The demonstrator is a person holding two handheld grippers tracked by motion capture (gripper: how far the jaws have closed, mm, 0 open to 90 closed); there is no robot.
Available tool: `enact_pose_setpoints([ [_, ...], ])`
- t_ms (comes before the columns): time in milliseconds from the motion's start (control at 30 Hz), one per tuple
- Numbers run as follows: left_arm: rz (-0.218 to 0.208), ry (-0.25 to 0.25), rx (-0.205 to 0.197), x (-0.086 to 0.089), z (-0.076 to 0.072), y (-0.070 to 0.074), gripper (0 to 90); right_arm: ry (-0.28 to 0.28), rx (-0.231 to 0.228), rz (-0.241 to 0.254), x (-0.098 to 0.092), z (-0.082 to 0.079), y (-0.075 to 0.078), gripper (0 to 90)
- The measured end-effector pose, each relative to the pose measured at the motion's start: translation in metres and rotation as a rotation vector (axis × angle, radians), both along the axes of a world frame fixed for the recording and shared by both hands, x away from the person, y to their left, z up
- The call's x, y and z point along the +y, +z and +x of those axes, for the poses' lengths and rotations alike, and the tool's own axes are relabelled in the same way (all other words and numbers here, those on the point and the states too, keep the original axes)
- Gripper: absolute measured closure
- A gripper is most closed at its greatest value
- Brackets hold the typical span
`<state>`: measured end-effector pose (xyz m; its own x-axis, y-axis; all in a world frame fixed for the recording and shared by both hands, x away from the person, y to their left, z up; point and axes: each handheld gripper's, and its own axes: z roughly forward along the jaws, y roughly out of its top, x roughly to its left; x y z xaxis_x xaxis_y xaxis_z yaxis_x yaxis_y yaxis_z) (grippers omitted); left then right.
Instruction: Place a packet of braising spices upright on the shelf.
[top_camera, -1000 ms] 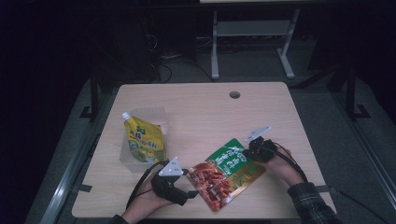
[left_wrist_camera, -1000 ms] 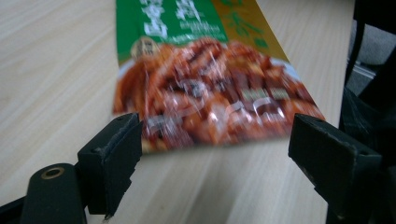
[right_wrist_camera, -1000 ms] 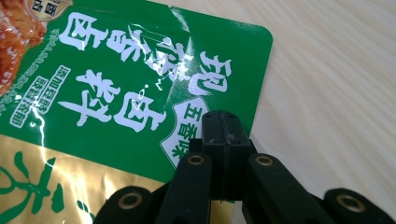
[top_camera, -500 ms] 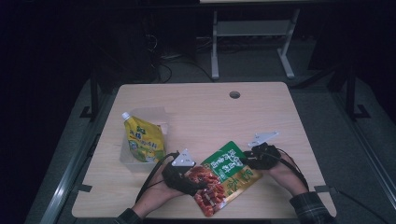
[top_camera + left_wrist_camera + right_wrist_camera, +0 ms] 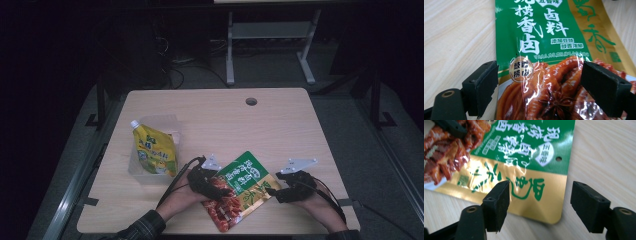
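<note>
High view: green sauce pouch (image 5: 239, 190) lies flat near the table's (image 5: 280, 130) front edge, between my grippers. Left gripper view: left gripper (image 5: 537, 82) gapes wide over the pouch (image 5: 549, 50). Right gripper view: right gripper (image 5: 540, 202) just opening, its jaws straddling the pouch's (image 5: 529, 157) gold corner, pads clear.

Green-gold food pouch (image 5: 240, 189), flat on table

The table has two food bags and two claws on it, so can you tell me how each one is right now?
Green bag: lying flat on the table, sealed.
Yellow pouch: cap on, leaning in a clear box.
Left claw: open, jaws on either side of the green bag's lower part.
Right claw: jaws have just been opening, now open, the bag's gold corner between them, not pinched.
</note>
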<state>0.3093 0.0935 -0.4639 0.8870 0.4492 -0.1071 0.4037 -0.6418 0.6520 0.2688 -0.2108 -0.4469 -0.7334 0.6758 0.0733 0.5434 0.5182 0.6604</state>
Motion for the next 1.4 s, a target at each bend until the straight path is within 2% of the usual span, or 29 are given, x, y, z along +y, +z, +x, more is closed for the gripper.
enact_pose_setpoints([
  [167, 0.004, -0.009, 0.0, 0.0, 0.002, -0.002, 15.4, -0.011, -0.011, -0.001, -0.004, -0.003, 0.0, 29.8],
  [233, 0.0, -0.008, -0.006, -0.001, 0.0, -0.002, 18.6, -0.018, -0.014, 0.003, -0.006, -0.005, 0.001, 30.0],
  [267, 0.011, -0.016, -0.012, 0.0, 0.001, -0.001, 20.9, -0.023, -0.015, 0.003, -0.006, -0.005, 0.001, 30.0],
  [433, 0.034, -0.025, -0.033, 0.0, -0.002, 0.001, 39.0, -0.028, -0.027, 0.013, -0.008, -0.006, 0.002, 30.0],
  [600, 0.063, -0.045, -0.045, -0.005, -0.007, 0.004, 59.6, -0.039, -0.019, 0.024, -0.009, -0.006, 0.003, 29.8],
  [733, 0.078, -0.046, -0.041, -0.008, -0.009, 0.006, 75.2, -0.047, -0.018, 0.038, -0.011, -0.005, 0.004, 28.4],
  [833, 0.091, -0.045, -0.054, -0.01, -0.01, 0.007, 81.7, -0.059, -0.015, 0.042, -0.011, -0.005, 0.004, 26.8],
  [933, 0.086, -0.042, -0.058, -0.009, -0.01, 0.007, 86.8, -0.061, -0.015, 0.046, -0.012, -0.005, 0.004, 25.3],
  [1100, 0.022, -0.011, -0.025, -0.004, -0.007, 0.008, 89.4, -0.058, -0.005, 0.055, -0.012, -0.005, 0.004, 23.6],
  [1200, 0.002, 0.001, -0.045, 0.0, -0.006, 0.014, 89.6, -0.052, 0.003, 0.055, -0.011, -0.005, 0.004, 22.1],
  [1400, -0.098, 0.049, -0.099, 0.01, -0.006, 0.032, 89.7, -0.037, 0.009, 0.079, -0.007, -0.005, 0.005, 19.7],
])
